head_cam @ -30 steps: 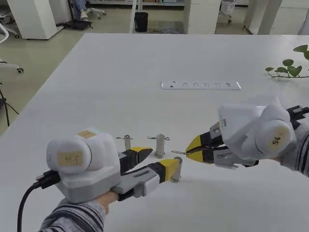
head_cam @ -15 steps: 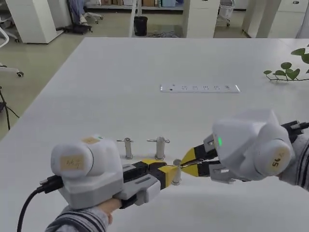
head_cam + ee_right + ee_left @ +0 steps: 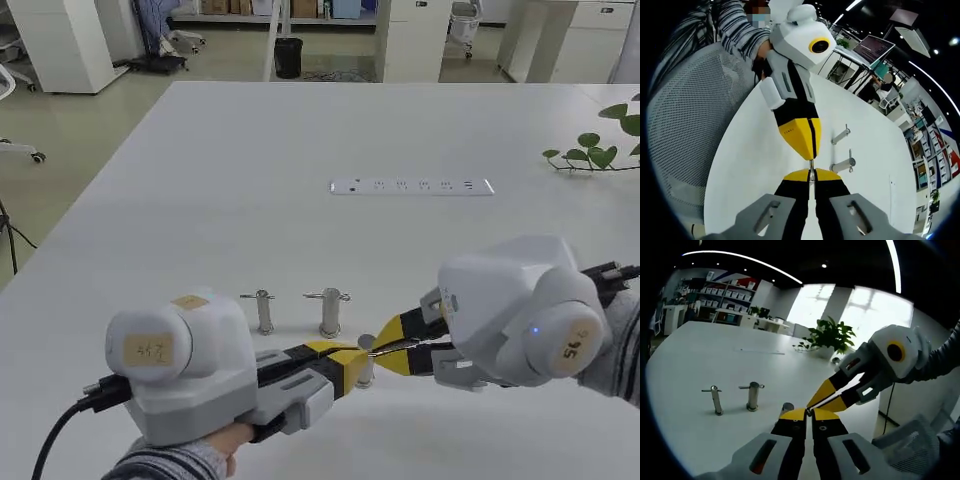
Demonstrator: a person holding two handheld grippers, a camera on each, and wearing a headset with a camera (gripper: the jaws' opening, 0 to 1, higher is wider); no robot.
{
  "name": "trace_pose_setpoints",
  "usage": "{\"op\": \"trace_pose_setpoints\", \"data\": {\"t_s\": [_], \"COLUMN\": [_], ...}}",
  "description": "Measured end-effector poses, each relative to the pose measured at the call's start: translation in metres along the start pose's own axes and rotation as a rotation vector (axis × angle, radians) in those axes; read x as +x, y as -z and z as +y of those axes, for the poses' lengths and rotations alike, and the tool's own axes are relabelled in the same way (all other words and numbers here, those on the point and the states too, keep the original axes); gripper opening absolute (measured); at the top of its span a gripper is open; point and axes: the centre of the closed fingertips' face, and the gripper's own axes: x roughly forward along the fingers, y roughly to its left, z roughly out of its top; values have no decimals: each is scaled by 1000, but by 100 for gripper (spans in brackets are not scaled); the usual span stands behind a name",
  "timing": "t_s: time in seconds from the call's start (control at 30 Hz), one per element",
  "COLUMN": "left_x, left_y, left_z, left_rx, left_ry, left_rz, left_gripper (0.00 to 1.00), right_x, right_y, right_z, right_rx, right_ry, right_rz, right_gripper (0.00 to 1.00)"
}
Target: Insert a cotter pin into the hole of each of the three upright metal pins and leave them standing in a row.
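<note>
Cotter pin (image 3: pixel 379 347), clamped in my right gripper (image 3: pixel 391 350), has closed in from 3 o'clock onto the third metal pin (image 3: pixel 367 343); my left gripper (image 3: pixel 345 358), jaws together, braces just beside it. Insertion looks imminent.

Two pins stand side by side on the table (image 3: pixel 200 150): the left pin (image 3: pixel 264 311) and the middle pin (image 3: pixel 331 313). The third pin (image 3: pixel 366 368) stands nearer and to their right, where the left gripper (image 3: pixel 350 358) and the right gripper (image 3: pixel 380 352) meet tip to tip. A cotter pin (image 3: pixel 811 175) sits between the right gripper's jaws. A power strip (image 3: pixel 411 186) lies behind the pins, and a plant (image 3: pixel 590 155) is at the far right.
</note>
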Motion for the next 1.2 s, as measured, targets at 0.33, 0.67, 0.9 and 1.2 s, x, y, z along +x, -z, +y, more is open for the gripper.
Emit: {"op": "trace_pose_setpoints", "data": {"t_s": [0.33,0.67,0.9,1.2], "left_x": [-3,-8,-12,-9], "left_y": [-2,3,12,13], "left_z": [-7,-21,-20,-12], "left_rx": [151,302,338,365], "left_ry": [46,129,139,71], "left_rz": [-7,16,51,53], "left_gripper": [0,0,0,3], "right_x": [-2,-5,-6,-7], "right_y": [6,7,5,8], "right_z": [0,15,23,21], "right_rx": [56,105,105,88], "right_ry": [-11,-89,-126,-109], "right_rz": [2,-16,-12,4], "right_gripper": [1,1,0,0]}}
